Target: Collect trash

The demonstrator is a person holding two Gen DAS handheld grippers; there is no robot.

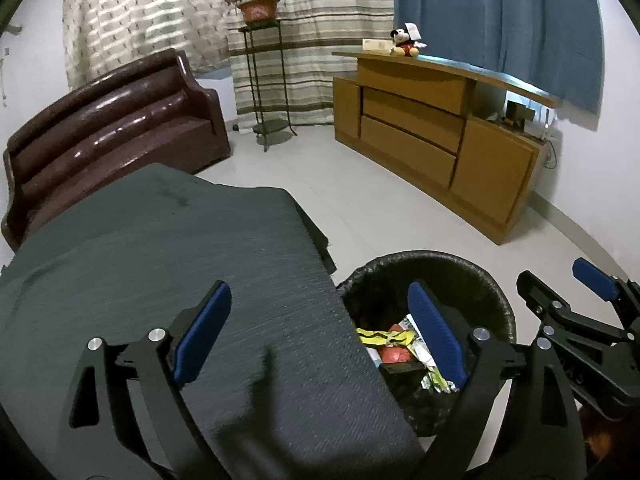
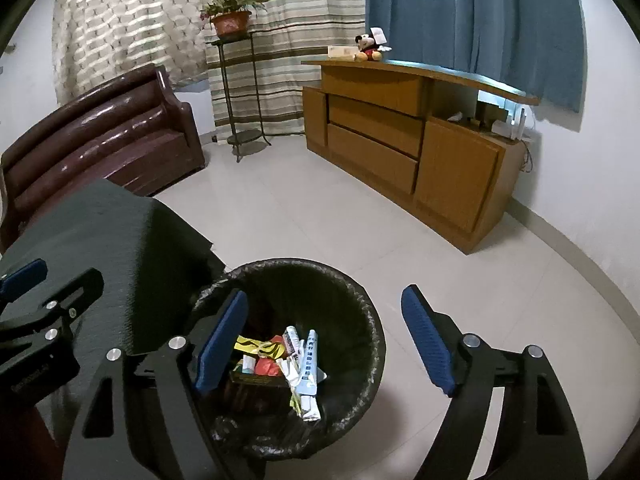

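A black bin with a black liner (image 2: 360, 292) stands on the floor beside a table under a dark grey cloth (image 1: 160, 260). Several pieces of trash (image 2: 280, 360) lie in it: yellow, red and white wrappers and a small dark box. The bin also shows in the left wrist view (image 1: 480, 276), with the trash (image 1: 396, 344) partly hidden by the table edge. My left gripper (image 1: 320, 332) is open and empty over the table's right edge. My right gripper (image 2: 324, 340) is open and empty above the bin. The right gripper also shows at the right of the left wrist view (image 1: 568, 288).
A brown leather sofa (image 1: 112, 128) stands at the left behind the table. A wooden cabinet (image 1: 432, 128) with a Mickey Mouse toy (image 1: 406, 42) stands along the right wall. A metal stand (image 1: 264, 84) carries a potted plant (image 1: 258, 2) by the curtains. The floor (image 2: 320, 220) is pale tile.
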